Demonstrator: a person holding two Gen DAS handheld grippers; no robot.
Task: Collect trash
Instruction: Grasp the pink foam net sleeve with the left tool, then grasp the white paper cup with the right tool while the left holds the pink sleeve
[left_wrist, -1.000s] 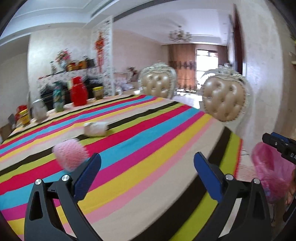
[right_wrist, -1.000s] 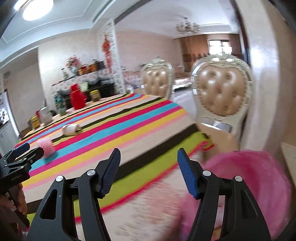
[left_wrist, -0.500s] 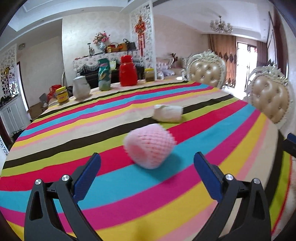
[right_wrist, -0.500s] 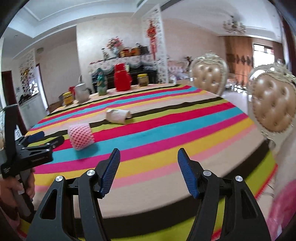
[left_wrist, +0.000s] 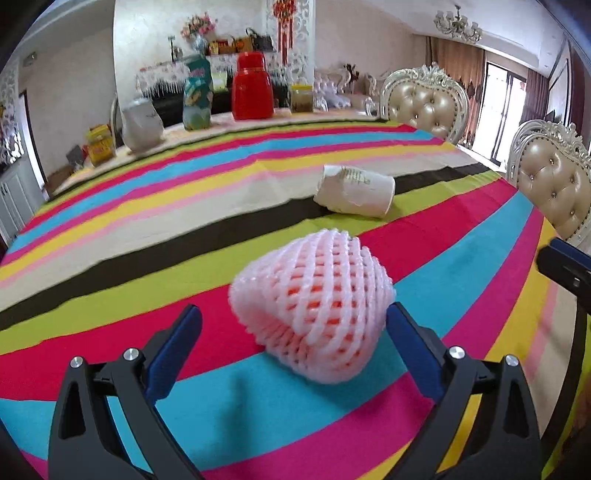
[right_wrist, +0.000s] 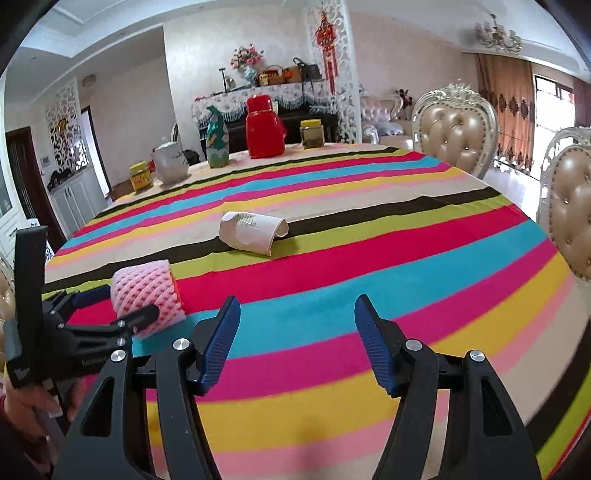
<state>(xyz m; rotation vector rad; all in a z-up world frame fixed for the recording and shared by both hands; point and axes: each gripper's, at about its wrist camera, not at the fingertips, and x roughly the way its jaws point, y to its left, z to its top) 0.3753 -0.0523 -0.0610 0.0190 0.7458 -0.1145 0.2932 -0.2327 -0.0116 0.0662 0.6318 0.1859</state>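
Observation:
A pink foam fruit net (left_wrist: 314, 306) lies on the striped tablecloth (left_wrist: 110, 236), between the jaws of my left gripper (left_wrist: 293, 314). Those jaws are closing: the right pad is at the net's side, while the left pad stands clear of it. The right wrist view shows the same net (right_wrist: 147, 291) at the left with the left gripper (right_wrist: 122, 306) around it. Farther back lies a crushed white paper cup (left_wrist: 354, 190) on its side, also visible as the cup (right_wrist: 253, 230) ahead of my right gripper (right_wrist: 298, 302). That gripper is open and holds nothing.
Along the table's far edge stand a red thermos (right_wrist: 264, 127), a patterned vase (right_wrist: 217, 142), a white jug (right_wrist: 170, 164) and jars. Two padded chairs (right_wrist: 456, 134) stand at the right side. A hand (right_wrist: 33, 402) holds the left gripper.
Both views swung left from the table's right edge and a pink bag onto the tabletop. The left gripper came up to the foam net and its jaws narrowed around it.

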